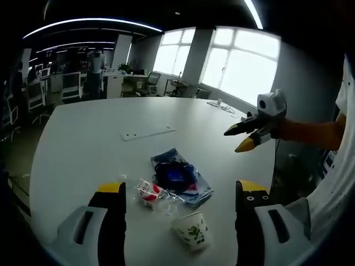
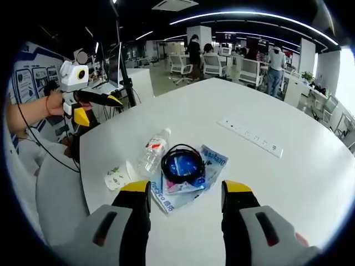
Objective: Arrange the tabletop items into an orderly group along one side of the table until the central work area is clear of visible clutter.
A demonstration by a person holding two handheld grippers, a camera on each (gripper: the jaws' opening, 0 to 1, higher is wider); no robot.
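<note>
While both grippers hover wide apart with nothing between the jaws, left gripper (image 1: 180, 195) and right gripper (image 2: 186, 191), the clutter sits near the white table's (image 2: 288, 183) edge. A black cable coil (image 2: 182, 164) lies on a blue packet (image 2: 213, 160), beside a plastic bottle (image 2: 152, 152) and a tipped paper cup (image 2: 117, 177).

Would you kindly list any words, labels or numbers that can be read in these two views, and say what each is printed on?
None reads with certainty.
Blue packet under the black cable coil: white lettering, too blurred.
Water bottle label: red and white, unreadable.
Paper cup: green print, no legible words.
Wall posters: too small.
</note>
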